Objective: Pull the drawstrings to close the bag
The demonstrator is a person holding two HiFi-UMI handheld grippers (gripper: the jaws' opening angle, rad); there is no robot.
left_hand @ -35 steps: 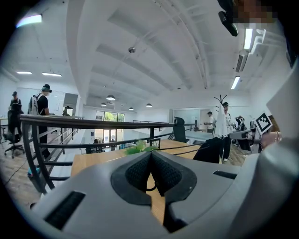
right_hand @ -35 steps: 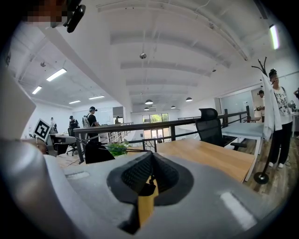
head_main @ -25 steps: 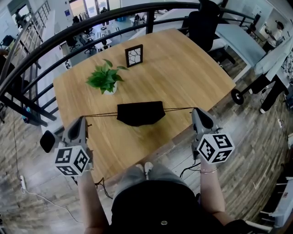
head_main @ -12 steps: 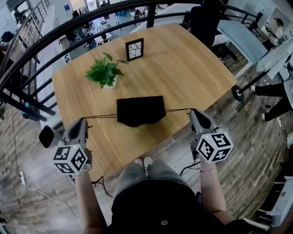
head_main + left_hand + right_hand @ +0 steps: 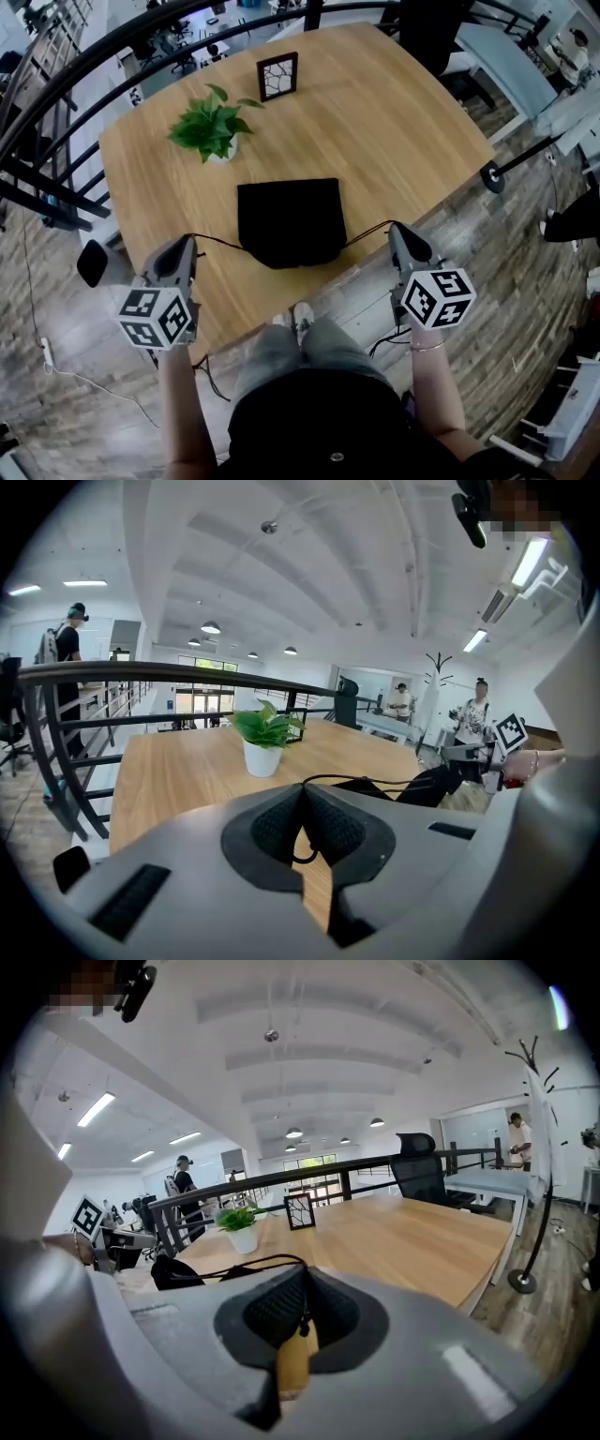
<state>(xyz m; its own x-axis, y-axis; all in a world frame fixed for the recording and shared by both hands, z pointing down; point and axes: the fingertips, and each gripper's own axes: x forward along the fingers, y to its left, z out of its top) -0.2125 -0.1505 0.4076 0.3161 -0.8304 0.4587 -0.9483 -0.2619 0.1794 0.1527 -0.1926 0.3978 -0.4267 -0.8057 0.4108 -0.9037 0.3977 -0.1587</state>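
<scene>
A black drawstring bag (image 5: 290, 220) lies on the wooden table (image 5: 403, 141) near its front edge. Its mouth, bunched, faces me. A thin black drawstring (image 5: 217, 244) sags from the bag's left corner to my left gripper (image 5: 187, 246). A second drawstring (image 5: 367, 231) runs from the right corner to my right gripper (image 5: 397, 231). In the left gripper view the left gripper (image 5: 302, 799) is shut on its cord (image 5: 342, 780), with the bag (image 5: 427, 787) beyond. In the right gripper view the right gripper (image 5: 302, 1302) is shut on its cord (image 5: 253, 1262); the bag (image 5: 173, 1272) lies to the left.
A potted green plant (image 5: 206, 133) and a small black picture frame (image 5: 277, 75) stand farther back on the table. A dark railing (image 5: 84, 70) curves behind the table. An office chair (image 5: 427, 28) is at the far right corner. My feet (image 5: 292, 323) are at the table's front edge.
Both drawstrings were stretched straight and taut; now they hang slack and curved. The left gripper has moved in toward the bag. The bag now shows taller and squarer on the table.
</scene>
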